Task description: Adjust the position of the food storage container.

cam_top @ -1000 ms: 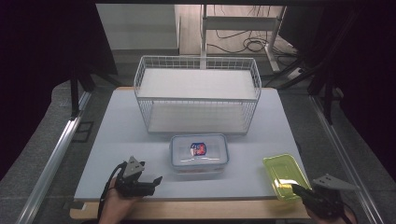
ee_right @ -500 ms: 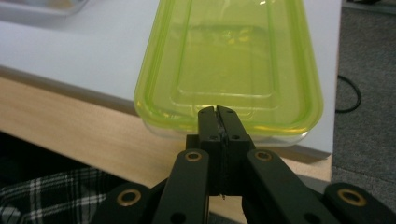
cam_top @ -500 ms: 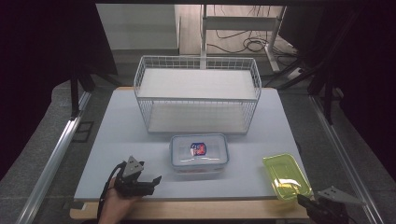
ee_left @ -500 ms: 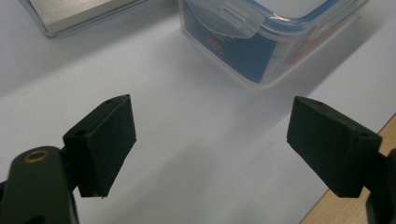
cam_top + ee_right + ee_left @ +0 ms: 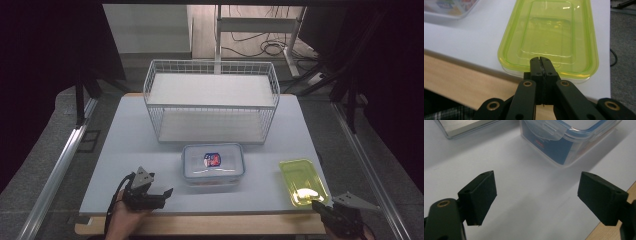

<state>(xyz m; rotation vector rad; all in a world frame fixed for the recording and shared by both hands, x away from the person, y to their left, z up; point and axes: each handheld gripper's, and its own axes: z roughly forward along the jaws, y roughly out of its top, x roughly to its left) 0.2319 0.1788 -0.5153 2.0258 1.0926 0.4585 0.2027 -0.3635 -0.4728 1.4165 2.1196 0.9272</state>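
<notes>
A clear lidded box (image 5: 213, 161) with blue clips and a red-and-blue label sits at the table's front middle; it is also at the top of the left gripper view (image 5: 571, 140). My left gripper (image 5: 162, 195) rests on the table to its left, jaws wide open and empty (image 5: 536, 187), pointing at the box. A yellow-green shallow container (image 5: 301, 181) lies at the front right. My right gripper (image 5: 320, 207) is at the table's front edge, shut, with its tips (image 5: 540, 60) over the near rim of the yellow-green container (image 5: 551, 32).
A white wire basket (image 5: 212, 102) stands at the back middle of the white table (image 5: 125, 145); a corner of it shows in the left gripper view (image 5: 461, 126). A wooden strip (image 5: 461, 75) runs along the table's front edge. Metal rails flank the table.
My right gripper has drawn back toward the person's side, away from the yellow-green container. The left gripper has barely moved.
</notes>
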